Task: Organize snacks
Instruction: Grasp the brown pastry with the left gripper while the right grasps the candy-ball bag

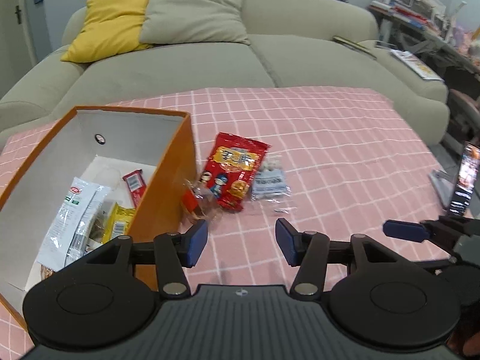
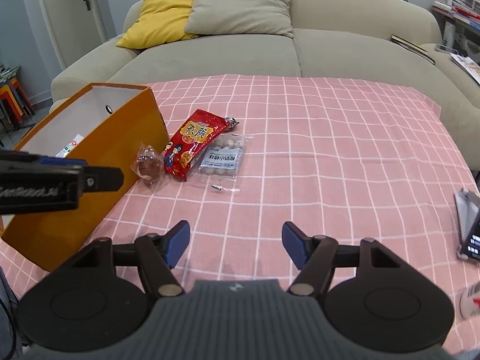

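An open orange box (image 1: 168, 186) (image 2: 132, 132) stands at the left of the pink checked table. It holds several snack packets (image 1: 78, 210). Beside the box lie a small clear-wrapped brown snack (image 1: 199, 202) (image 2: 148, 165), a red snack bag (image 1: 237, 171) (image 2: 192, 144) and a clear bag of pale round candies (image 1: 270, 183) (image 2: 223, 154). A small dark item (image 2: 231, 121) lies behind the red bag. My left gripper (image 1: 241, 243) is open and empty, just in front of the snacks. My right gripper (image 2: 235, 244) is open and empty, farther back on the cloth.
A beige sofa (image 1: 210, 60) with a yellow cushion (image 1: 111, 27) and a grey cushion (image 1: 195, 12) stands behind the table. A phone on a stand (image 1: 463, 180) (image 2: 471, 228) sits at the table's right edge. Cluttered shelves (image 1: 420, 15) are at the far right.
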`<state>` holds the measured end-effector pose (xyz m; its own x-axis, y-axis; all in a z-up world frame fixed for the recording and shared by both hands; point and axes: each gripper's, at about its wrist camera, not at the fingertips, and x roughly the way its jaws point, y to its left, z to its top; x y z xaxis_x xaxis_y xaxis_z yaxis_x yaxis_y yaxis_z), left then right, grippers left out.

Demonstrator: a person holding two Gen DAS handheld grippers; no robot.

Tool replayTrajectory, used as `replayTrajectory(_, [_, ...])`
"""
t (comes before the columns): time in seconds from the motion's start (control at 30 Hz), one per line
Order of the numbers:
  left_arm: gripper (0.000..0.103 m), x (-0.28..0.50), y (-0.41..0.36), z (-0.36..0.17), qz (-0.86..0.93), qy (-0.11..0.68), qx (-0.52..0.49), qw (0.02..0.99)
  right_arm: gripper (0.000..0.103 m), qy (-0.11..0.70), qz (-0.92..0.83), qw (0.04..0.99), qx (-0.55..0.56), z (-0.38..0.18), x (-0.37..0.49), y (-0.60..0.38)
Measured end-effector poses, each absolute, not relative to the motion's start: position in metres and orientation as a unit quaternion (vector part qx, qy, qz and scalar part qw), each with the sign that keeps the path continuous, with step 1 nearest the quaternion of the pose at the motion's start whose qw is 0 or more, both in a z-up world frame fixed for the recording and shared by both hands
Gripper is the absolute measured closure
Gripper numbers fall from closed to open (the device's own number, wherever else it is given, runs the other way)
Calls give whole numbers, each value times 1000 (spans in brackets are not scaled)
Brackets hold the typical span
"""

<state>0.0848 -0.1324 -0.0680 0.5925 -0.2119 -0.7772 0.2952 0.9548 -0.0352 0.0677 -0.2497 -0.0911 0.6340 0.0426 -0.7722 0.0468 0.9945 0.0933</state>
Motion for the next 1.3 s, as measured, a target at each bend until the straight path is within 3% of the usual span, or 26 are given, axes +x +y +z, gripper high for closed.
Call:
replayTrajectory(0.17, [41, 100, -142, -82, -91, 420, 56, 901, 44, 430, 6, 902, 46, -99, 89, -252])
replayTrajectory(0.5, [41, 127, -140, -110, -36, 408, 11, 912, 44, 435, 22, 899, 48, -121, 137, -258])
replayTrajectory(0.73, [31, 138, -145, -121, -25, 386, -8, 922, 42, 439, 42, 896, 58, -140, 169, -252])
replayTrajectory(0.97, [34, 149, -145, -133, 16, 445, -21, 895, 34, 442, 65, 894, 33, -157, 188, -237])
replayTrajectory(1.3, [34, 163, -146, -146, 50, 454, -60, 888, 38, 443, 71, 893, 24, -171, 205, -230])
